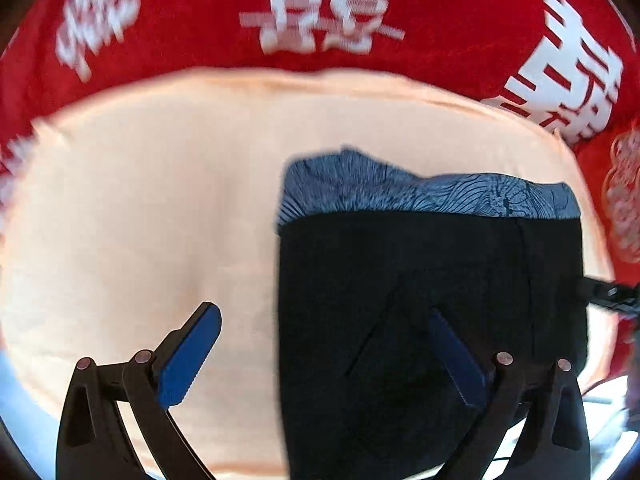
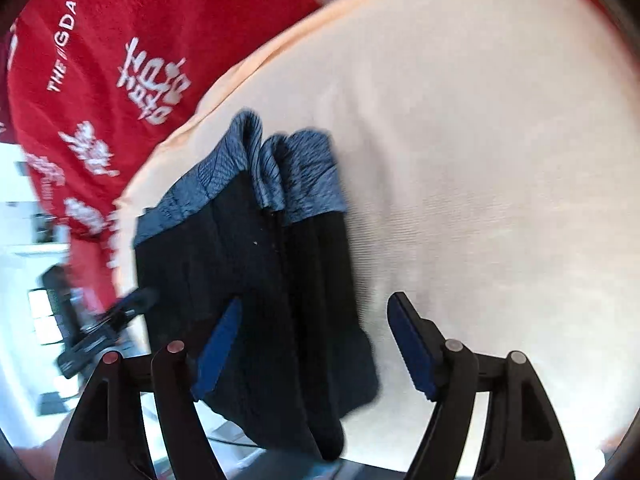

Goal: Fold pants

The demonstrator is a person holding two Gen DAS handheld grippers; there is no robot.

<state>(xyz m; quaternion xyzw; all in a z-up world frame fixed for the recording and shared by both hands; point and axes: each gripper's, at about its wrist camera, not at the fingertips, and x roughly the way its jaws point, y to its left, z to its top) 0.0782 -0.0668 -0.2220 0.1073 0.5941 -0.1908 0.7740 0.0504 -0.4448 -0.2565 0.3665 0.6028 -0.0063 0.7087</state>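
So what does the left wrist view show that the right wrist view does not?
Only the left wrist view shows the large white characters on the red cloth. Only the right wrist view shows the letters "THE" and "GDAY" and a bright room at its left edge. Both show the folded black pants with a blue-grey patterned band on the peach cloth, and open tongs holding nothing.
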